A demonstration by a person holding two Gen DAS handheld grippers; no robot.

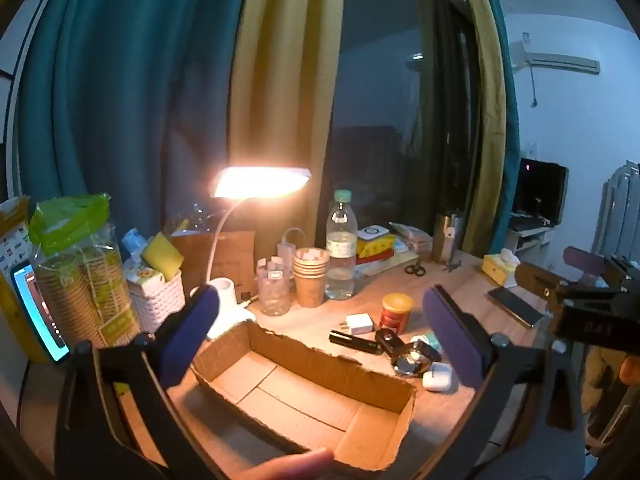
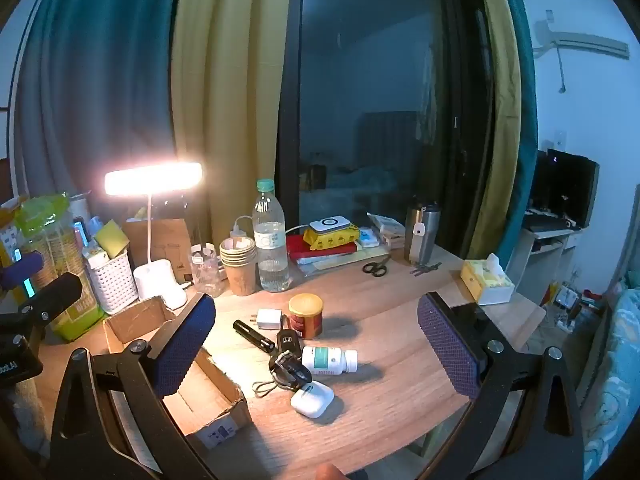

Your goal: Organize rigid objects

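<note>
box (image 2: 176, 384) left, earbud case (image 2: 312, 399) right

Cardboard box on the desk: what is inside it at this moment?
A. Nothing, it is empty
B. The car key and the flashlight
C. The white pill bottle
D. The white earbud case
A: the cardboard box shows only its bare floor, while the small items lie on the desk beside it.

The cardboard box (image 1: 304, 392) interior is unobstructed from above. Bare desk (image 2: 400, 360) lies right of the small items. Water bottle (image 2: 270, 240) and paper cups (image 2: 239, 264) block the rear.
</note>
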